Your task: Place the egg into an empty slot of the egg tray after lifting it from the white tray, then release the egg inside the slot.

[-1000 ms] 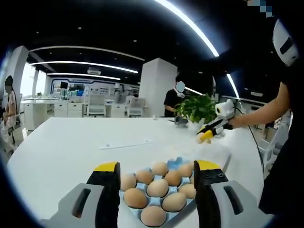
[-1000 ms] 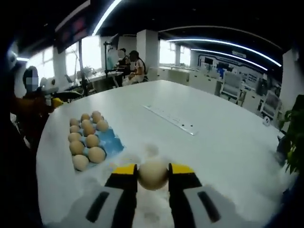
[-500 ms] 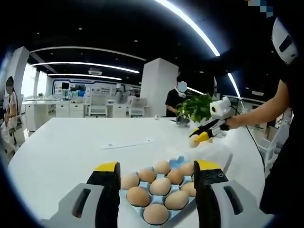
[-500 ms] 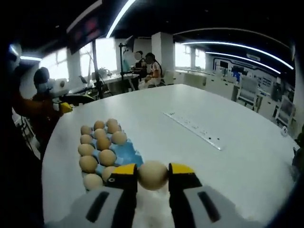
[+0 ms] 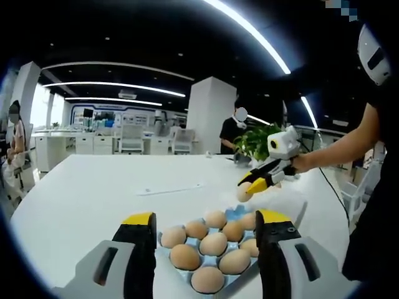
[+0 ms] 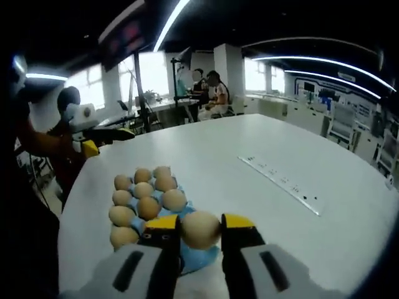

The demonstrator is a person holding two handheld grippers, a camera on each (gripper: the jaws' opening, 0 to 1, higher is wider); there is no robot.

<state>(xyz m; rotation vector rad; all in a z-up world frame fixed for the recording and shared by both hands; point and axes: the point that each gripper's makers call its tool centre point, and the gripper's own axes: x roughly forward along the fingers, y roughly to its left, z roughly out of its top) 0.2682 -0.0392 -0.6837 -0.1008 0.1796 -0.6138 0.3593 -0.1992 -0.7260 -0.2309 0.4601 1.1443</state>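
The left gripper [image 5: 206, 233] is held with its jaws wide apart and nothing between them, above the blue plastic egg tray [image 5: 240, 213] of brown eggs near the white table's [image 5: 93, 187] edge. The right gripper [image 6: 201, 224] is clamped on a beige egg [image 6: 201, 229], now carried over the tray's near edge, closer than a second ago.

We see the egg tray [image 6: 187, 249] on the table [image 6: 262, 205], its eggs [image 6: 144, 199] in the slots on its far-left side. A ruler [image 6: 280, 182] lies well apart, to its right.
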